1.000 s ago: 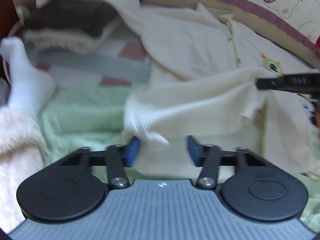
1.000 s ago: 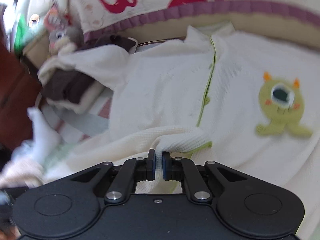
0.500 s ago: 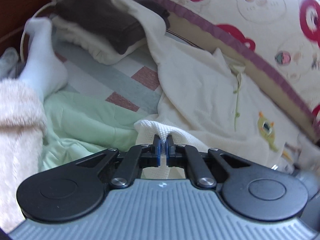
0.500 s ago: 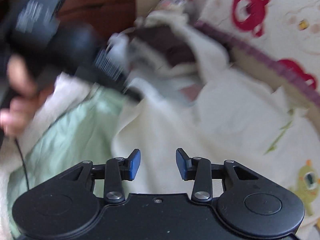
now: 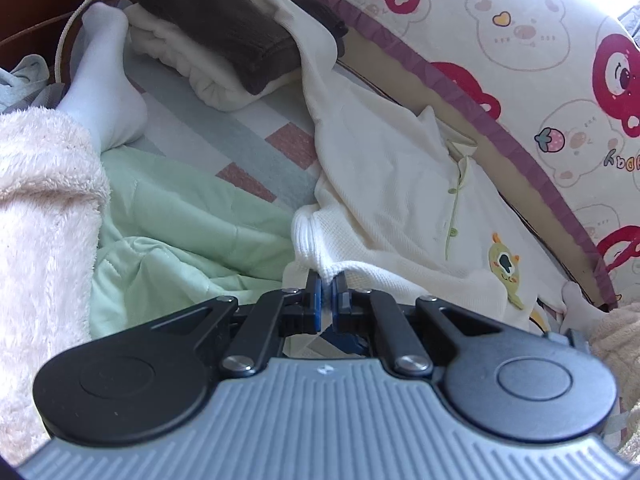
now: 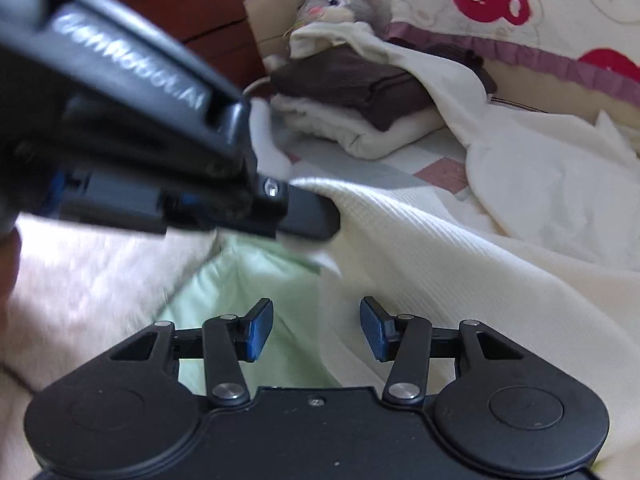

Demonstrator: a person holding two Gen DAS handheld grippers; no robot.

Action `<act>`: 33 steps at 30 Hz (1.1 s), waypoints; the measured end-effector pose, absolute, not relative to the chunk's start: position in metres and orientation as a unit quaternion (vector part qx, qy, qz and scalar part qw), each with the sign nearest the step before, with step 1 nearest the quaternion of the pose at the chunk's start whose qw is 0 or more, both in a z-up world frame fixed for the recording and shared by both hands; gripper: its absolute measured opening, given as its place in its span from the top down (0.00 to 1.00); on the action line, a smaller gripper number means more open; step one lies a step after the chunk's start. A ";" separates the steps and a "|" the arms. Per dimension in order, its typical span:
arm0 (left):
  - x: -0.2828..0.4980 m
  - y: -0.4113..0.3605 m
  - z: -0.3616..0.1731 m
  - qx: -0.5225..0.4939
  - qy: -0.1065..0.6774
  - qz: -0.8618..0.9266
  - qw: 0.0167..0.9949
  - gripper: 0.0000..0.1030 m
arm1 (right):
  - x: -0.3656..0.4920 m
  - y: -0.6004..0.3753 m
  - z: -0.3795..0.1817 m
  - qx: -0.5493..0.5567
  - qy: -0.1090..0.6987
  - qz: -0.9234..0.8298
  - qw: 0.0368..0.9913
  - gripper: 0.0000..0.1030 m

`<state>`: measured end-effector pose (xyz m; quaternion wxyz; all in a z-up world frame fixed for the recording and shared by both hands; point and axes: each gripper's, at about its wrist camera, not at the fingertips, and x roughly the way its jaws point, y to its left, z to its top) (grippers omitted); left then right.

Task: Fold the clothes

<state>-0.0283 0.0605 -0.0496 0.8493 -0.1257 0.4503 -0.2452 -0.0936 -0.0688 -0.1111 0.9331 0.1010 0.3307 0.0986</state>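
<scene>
The right gripper (image 6: 316,330) has let go and now stands wide open. The left gripper (image 5: 329,306) stays pinched on the cream shirt (image 5: 400,184), beside the green blanket (image 5: 172,216).

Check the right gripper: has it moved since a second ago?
Yes. The right gripper let go of the cream shirt and swung left, away from its monster patch toward the folded brown garment; its jaws now stand open.

I'm looking at a home bedroom: a bed with a checked pink-and-grey sheet (image 5: 256,148), a quilted pale green blanket (image 5: 176,232), a bear-print quilt with a purple ruffle (image 5: 532,60), a grey plush rabbit (image 6: 334,0) and a stack of folded cream and brown knitwear (image 5: 224,44).
</scene>
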 end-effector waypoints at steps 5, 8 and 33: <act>-0.030 0.067 -0.046 -0.150 0.439 -0.251 0.850 0.96 | -0.096 -0.057 -0.107 0.059 0.307 0.043 0.949 0.50; -0.032 0.069 -0.043 -0.154 0.429 -0.253 0.853 0.96 | -0.093 -0.062 -0.102 0.061 0.296 0.019 0.953 0.50; -0.086 0.102 -0.018 -0.008 0.335 -0.055 0.941 0.95 | -0.131 -0.070 -0.068 0.147 0.413 0.251 0.863 0.88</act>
